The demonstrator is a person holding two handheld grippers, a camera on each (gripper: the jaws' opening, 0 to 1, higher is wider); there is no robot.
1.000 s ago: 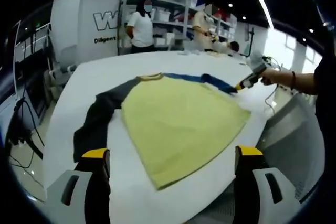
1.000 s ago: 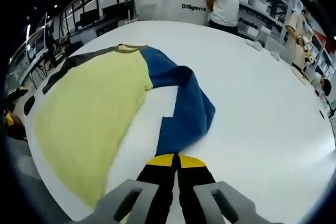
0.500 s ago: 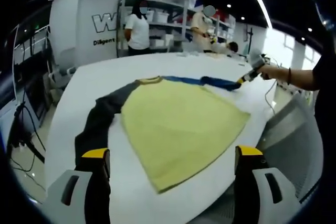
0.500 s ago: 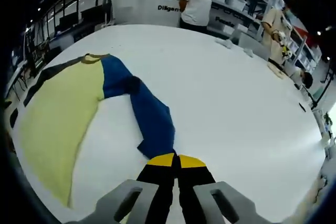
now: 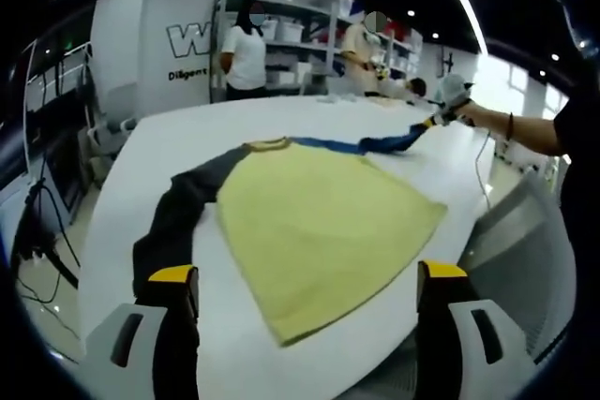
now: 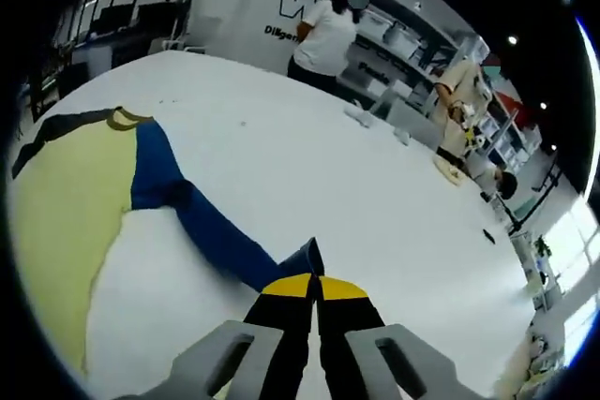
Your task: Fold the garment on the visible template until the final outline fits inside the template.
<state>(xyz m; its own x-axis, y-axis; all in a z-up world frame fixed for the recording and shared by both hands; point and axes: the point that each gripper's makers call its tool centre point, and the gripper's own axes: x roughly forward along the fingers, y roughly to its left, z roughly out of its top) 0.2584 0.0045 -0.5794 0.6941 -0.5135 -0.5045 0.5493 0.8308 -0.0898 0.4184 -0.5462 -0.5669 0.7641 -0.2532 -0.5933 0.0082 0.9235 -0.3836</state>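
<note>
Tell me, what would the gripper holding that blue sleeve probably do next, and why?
Probably lay it down flat. The right gripper is shut on the blue sleeve cuff, stretched straight away from the yellow shirt body on the white table; the left gripper is open.

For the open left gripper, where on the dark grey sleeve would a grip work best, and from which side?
Probably at the cuff end of the dark grey sleeve, coming from the table's near edge. That end lies flat, close to the left gripper, clear of the yellow body. The right gripper is shut on the blue sleeve, drawn out straight.
</note>
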